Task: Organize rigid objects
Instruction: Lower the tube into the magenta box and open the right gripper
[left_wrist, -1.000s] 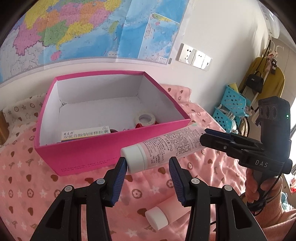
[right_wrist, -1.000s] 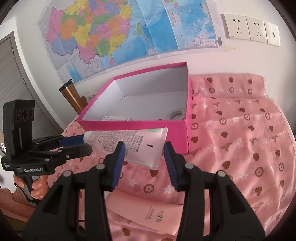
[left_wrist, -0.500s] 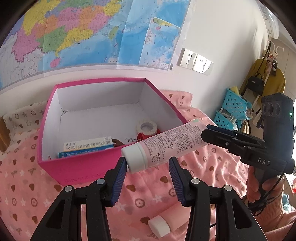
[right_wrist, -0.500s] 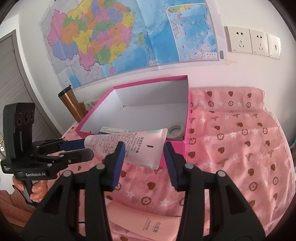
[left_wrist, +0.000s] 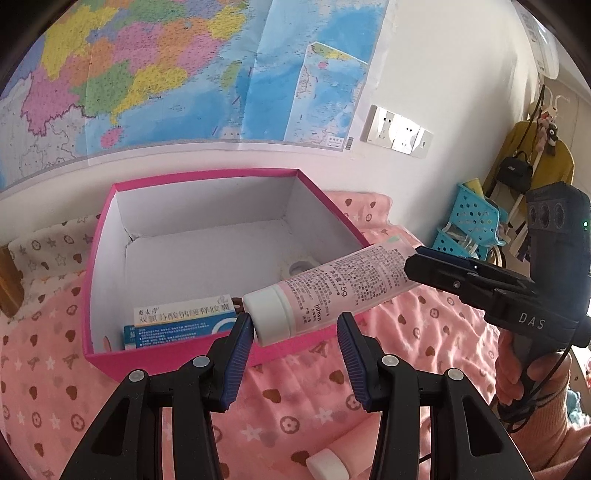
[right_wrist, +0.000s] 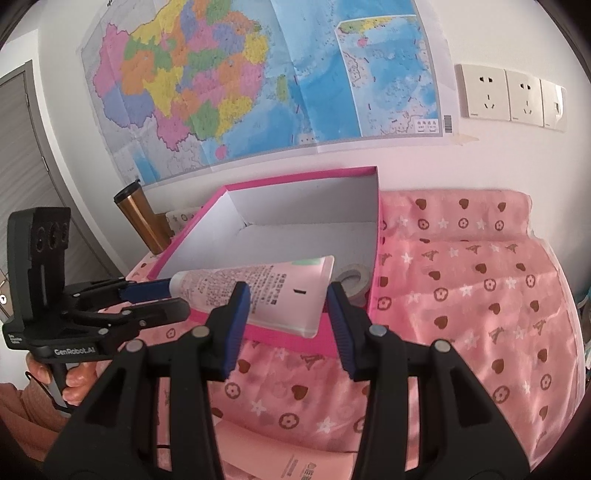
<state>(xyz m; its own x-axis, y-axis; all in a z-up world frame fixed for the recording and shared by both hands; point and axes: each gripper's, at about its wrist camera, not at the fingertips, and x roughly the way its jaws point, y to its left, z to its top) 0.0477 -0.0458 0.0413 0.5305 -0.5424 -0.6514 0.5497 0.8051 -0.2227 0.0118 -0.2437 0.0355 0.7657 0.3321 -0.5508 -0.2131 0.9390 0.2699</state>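
Note:
A pink tube with a white cap (left_wrist: 332, 288) (right_wrist: 266, 291) hangs level over the front edge of the pink open box (left_wrist: 192, 184) (right_wrist: 303, 175). My left gripper (left_wrist: 295, 332) holds its cap end between the blue pads. My right gripper (right_wrist: 286, 306) holds its flat crimped end. Each gripper shows in the other's view: the right one (left_wrist: 413, 260), the left one (right_wrist: 173, 295). Inside the box lie a blue and white medicine carton (left_wrist: 181, 325) and a tape roll (right_wrist: 352, 280).
A second pink tube (left_wrist: 332, 463) (right_wrist: 295, 458) lies on the pink patterned cloth (right_wrist: 480, 295) below the grippers. A gold tumbler (right_wrist: 142, 218) stands left of the box. Blue baskets (left_wrist: 469, 225) are at the far right. A map covers the wall behind.
Both grippers have lifted the tube and carried it toward the box. The tube now hangs over the box's front edge, and more of the box interior shows.

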